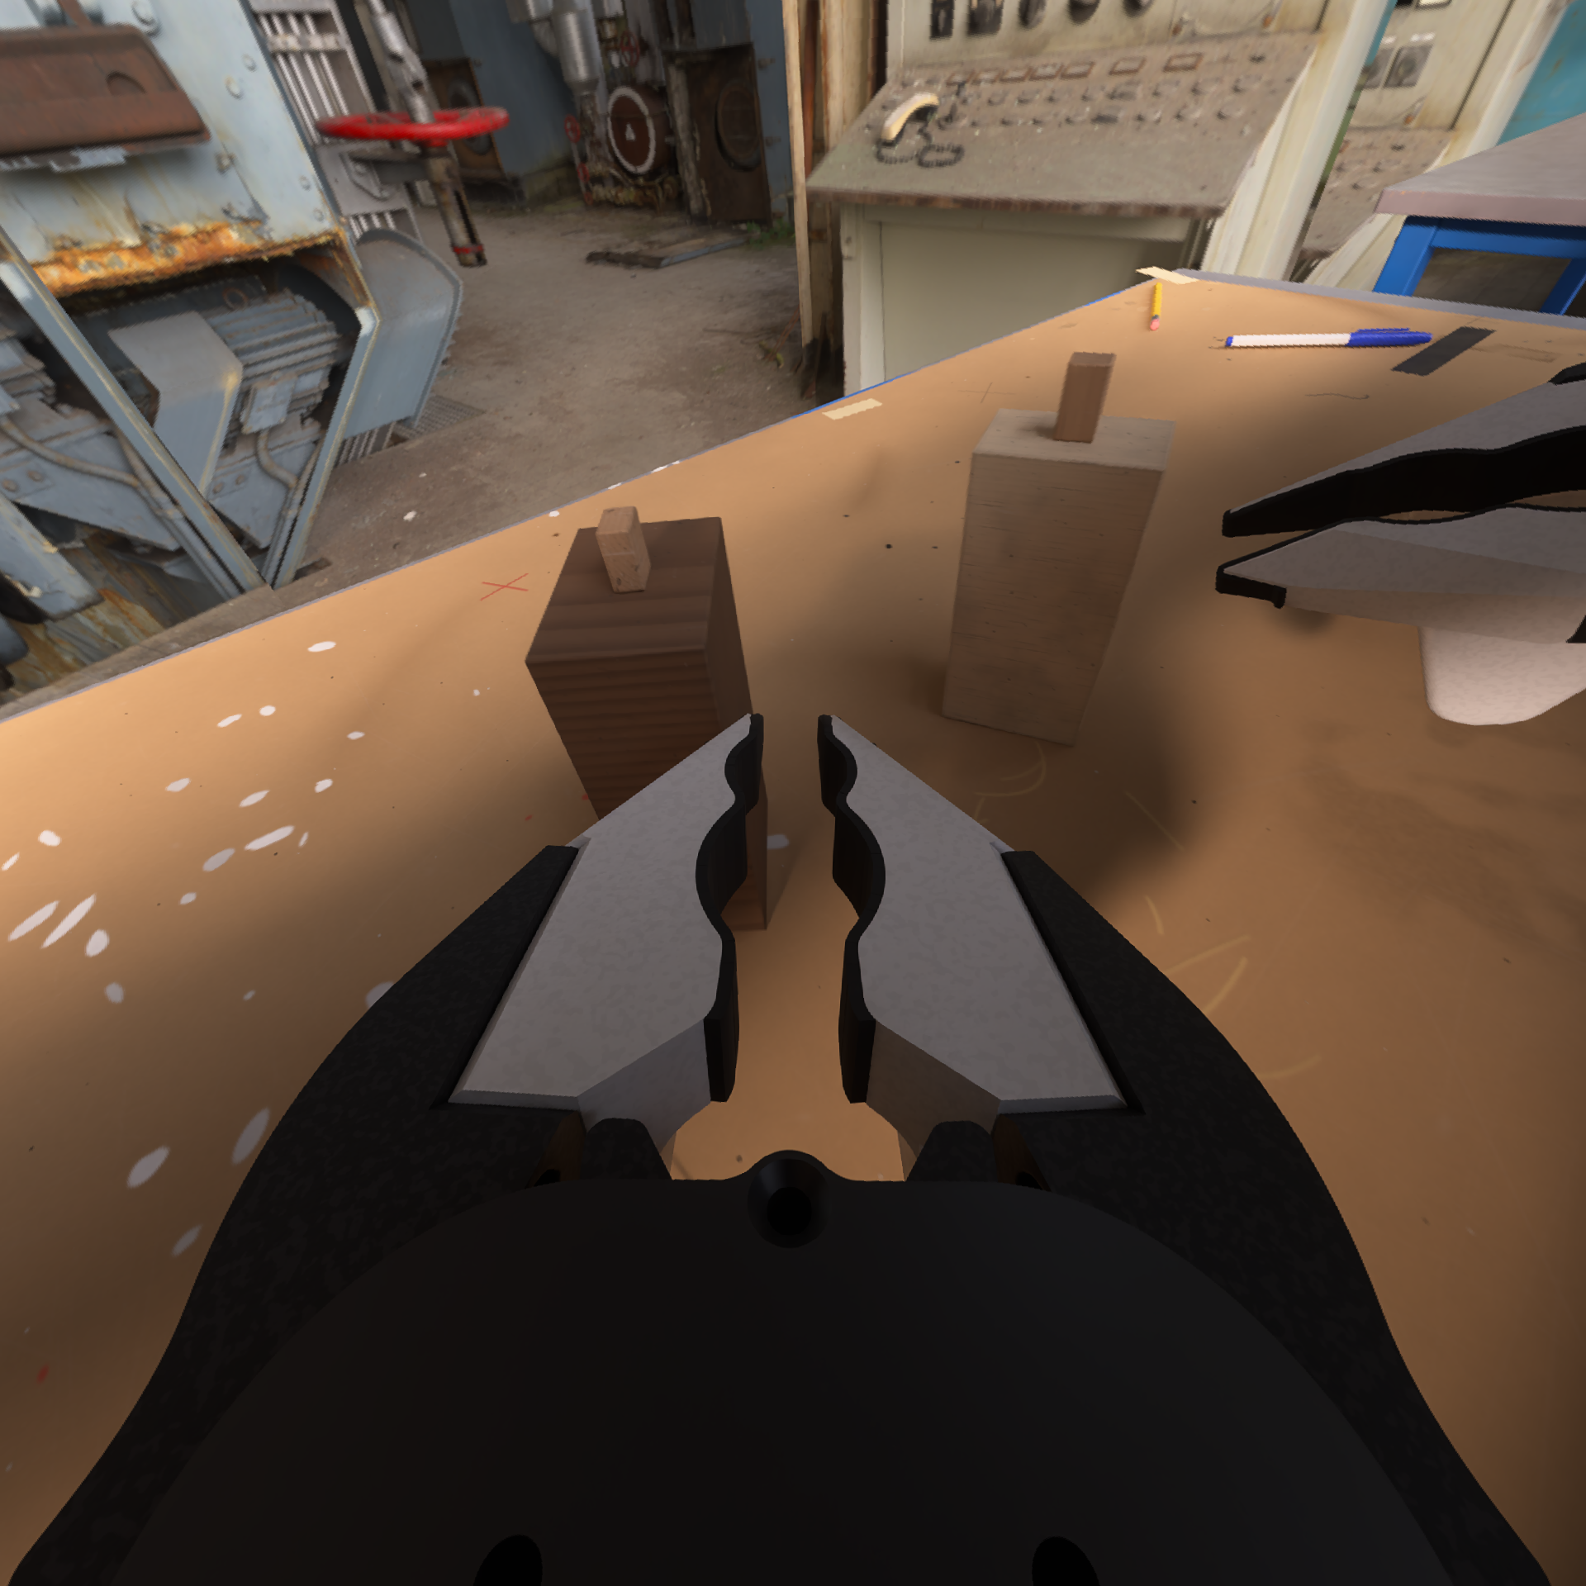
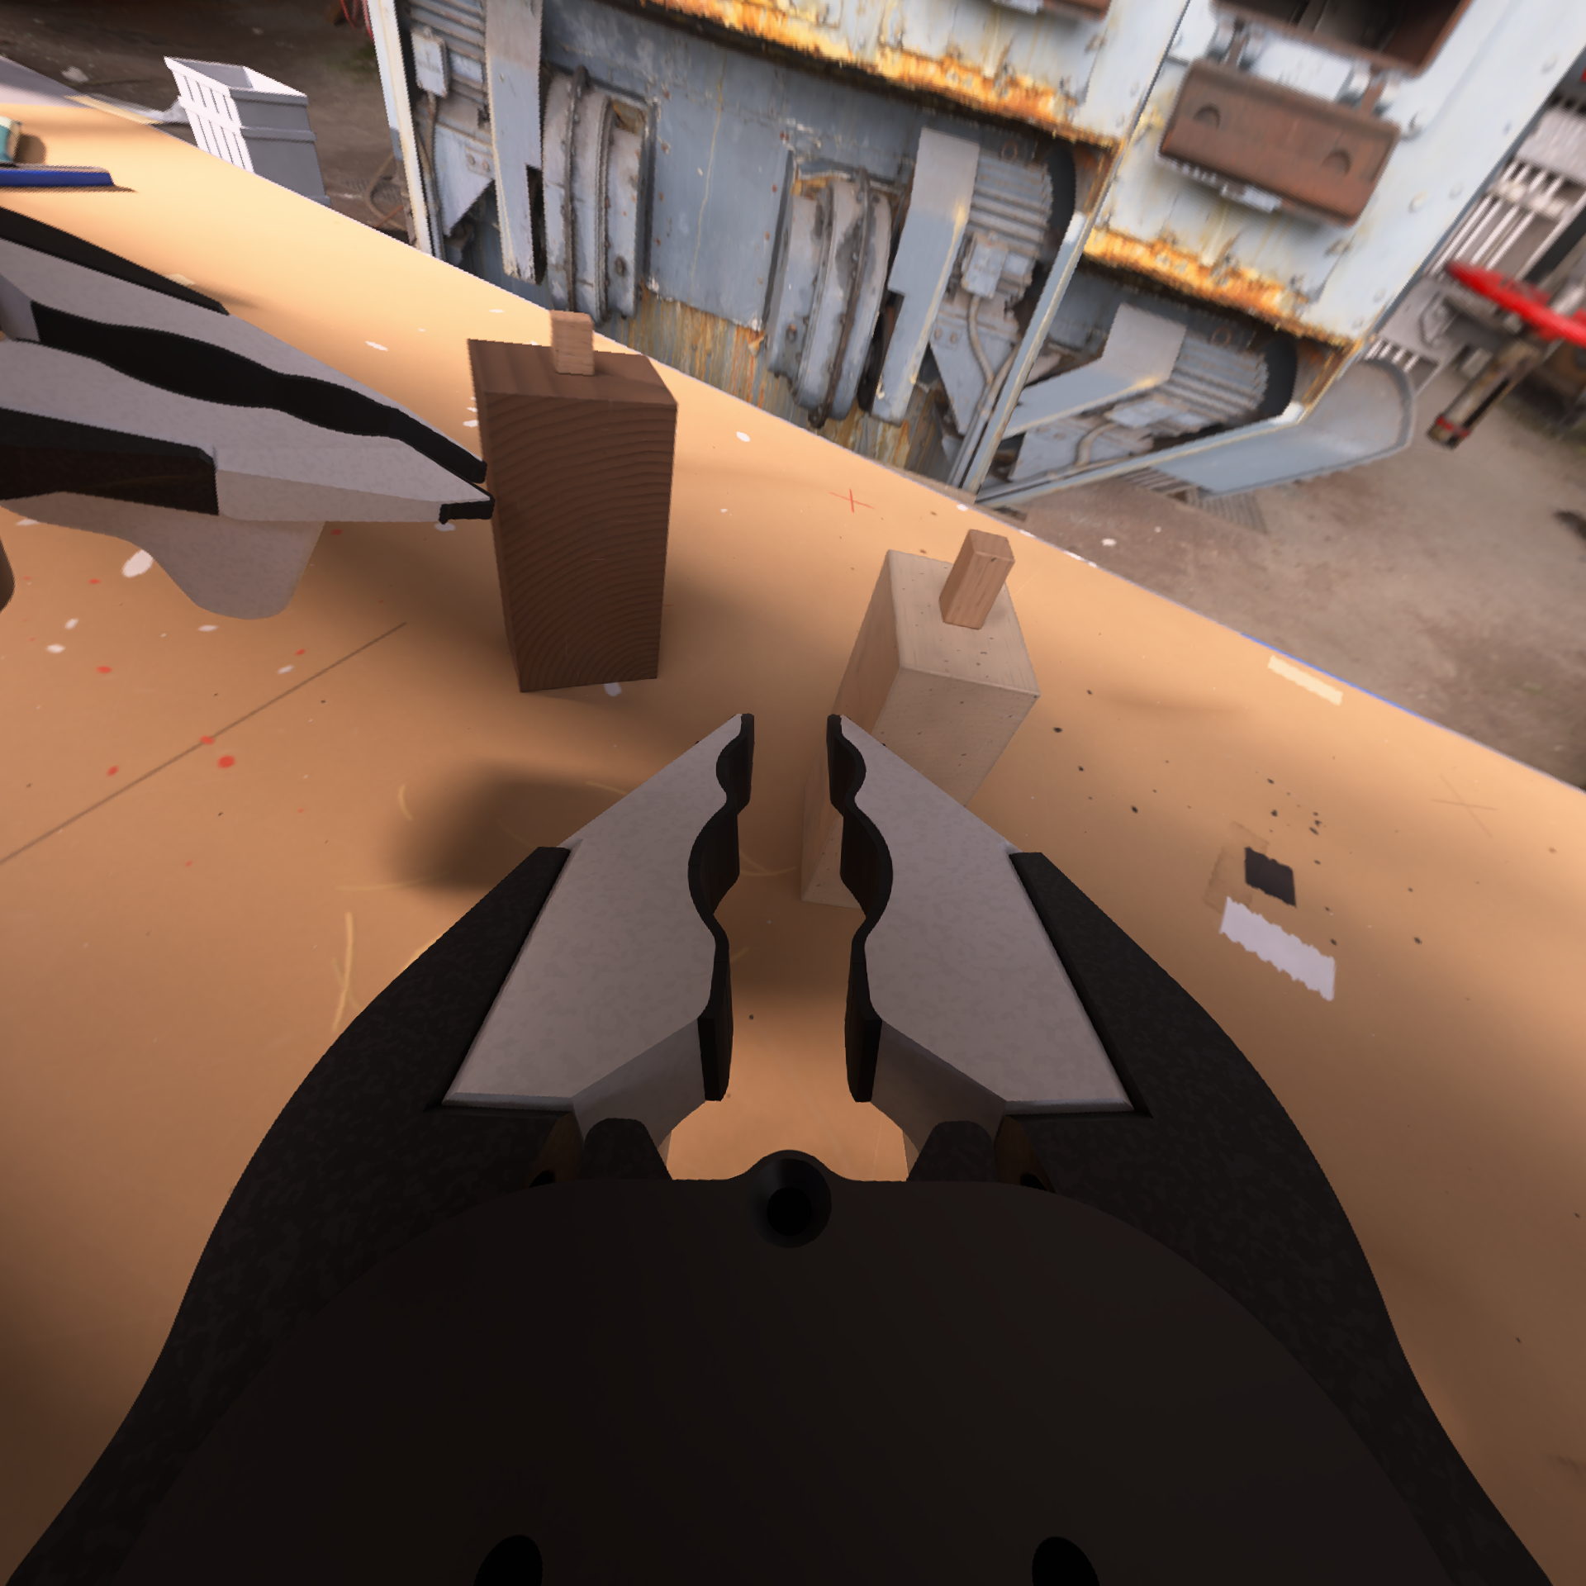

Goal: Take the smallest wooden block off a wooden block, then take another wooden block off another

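Note:
A tall dark-brown wooden block stands on the table with a tiny pale block on top. A tall pale wooden block stands to its right in the left wrist view, with a small tan block upright on top. My left gripper is open and empty, just in front of the dark block's base. My right gripper is open and empty, close before the pale block. Each gripper shows in the other's view, the right and the left.
The tan table top has paint flecks and an edge running diagonally behind the blocks. A blue and white marker, a yellow pencil and a black tape strip lie at the far side. Rusty machinery stands beyond the edge.

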Controlling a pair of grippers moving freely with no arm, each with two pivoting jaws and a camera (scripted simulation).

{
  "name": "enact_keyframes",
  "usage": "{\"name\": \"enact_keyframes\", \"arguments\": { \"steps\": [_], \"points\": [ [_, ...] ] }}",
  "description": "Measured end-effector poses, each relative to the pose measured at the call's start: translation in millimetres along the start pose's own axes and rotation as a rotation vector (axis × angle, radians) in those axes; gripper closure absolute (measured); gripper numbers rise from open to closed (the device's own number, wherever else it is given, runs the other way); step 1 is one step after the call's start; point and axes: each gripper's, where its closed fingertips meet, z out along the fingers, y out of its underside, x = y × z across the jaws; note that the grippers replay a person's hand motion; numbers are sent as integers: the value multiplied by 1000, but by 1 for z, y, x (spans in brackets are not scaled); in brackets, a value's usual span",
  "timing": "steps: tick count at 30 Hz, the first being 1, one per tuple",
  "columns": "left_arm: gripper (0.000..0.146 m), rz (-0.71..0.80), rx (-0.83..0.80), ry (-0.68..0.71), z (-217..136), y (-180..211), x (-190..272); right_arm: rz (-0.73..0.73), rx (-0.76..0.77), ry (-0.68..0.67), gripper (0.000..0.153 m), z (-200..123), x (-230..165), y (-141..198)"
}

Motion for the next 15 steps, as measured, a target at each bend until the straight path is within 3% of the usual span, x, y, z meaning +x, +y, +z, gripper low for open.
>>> {"name": "enact_keyframes", "arguments": {
  "steps": [4, 10, 15],
  "points": [
    [133, 34, 28, 9, -14, 1, 9, -69, 55, 15, 136, -12, -8, 0],
    [130, 79, 5, -7, -11, 1, 7, -109, 40, 19, 136, -4, 1, -1],
    [95, -39, -42, 80, -14, 7, 17, -13, 52, -25, 135, -8, 7, 1]
  ]
}}
